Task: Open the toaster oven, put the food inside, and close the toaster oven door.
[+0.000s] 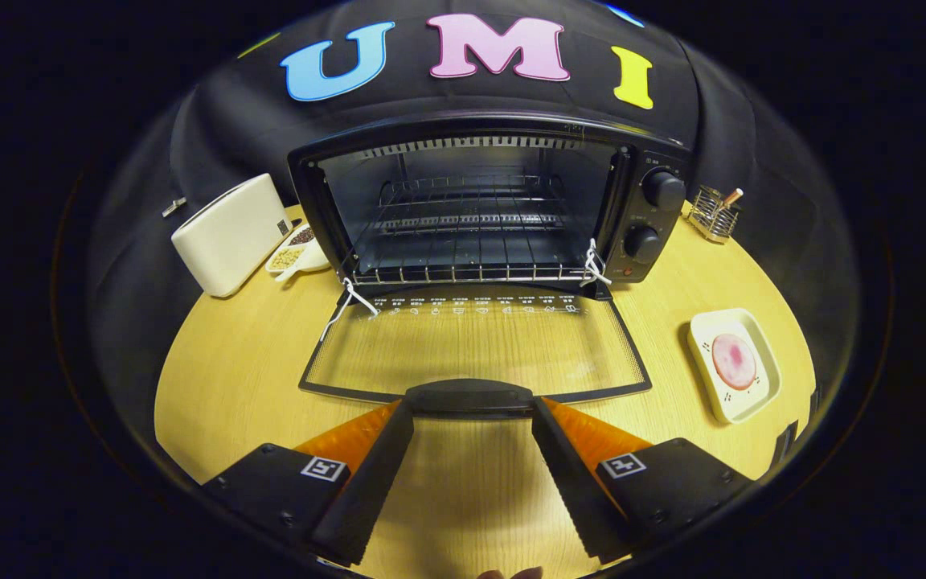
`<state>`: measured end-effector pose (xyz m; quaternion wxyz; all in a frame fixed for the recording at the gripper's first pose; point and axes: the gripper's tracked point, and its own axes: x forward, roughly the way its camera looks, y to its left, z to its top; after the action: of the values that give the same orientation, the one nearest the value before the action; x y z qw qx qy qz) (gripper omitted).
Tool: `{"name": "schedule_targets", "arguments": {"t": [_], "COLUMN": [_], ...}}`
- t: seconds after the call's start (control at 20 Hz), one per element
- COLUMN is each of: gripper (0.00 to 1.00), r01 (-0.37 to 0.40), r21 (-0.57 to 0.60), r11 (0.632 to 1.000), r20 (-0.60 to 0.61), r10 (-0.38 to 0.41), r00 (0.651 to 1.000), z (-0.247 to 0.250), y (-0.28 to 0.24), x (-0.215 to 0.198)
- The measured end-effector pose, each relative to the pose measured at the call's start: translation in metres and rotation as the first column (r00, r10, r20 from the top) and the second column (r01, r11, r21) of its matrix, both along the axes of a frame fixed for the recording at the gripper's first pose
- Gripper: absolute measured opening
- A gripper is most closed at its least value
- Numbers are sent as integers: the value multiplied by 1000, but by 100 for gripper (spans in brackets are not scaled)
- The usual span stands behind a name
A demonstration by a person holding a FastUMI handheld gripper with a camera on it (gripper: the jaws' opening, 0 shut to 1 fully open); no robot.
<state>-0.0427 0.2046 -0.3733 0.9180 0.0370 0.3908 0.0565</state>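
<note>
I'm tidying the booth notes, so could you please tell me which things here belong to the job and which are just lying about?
Job: toaster oven, its door folded down open, handle between the open gripper's fingertips; food on the square plate.
Lying about: white toaster, dish of beans, wire holder.

The camera rides on the tool (469, 410) and looks forward along its two fingers, which spread apart at the bottom of the view, near the handle of the open door. It sits low above the table (230, 378), tilted a little down. It faces the open front of the toaster oven (479, 201), which stands near, straight ahead.
</note>
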Motion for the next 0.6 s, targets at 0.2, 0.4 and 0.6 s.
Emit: {"name": "schedule_targets", "arguments": {"t": [0.2,0.4,0.6], "gripper": [99,100,100], "r01": [35,39,24], "r21": [74,133,149], "r11": [997,990,989], "r20": [18,47,57], "r10": [-36,-45,-33], "r00": [999,998,998], "z": [24,57,86], "y": [-12,-32,-74], "x": [-1,4,3]}}
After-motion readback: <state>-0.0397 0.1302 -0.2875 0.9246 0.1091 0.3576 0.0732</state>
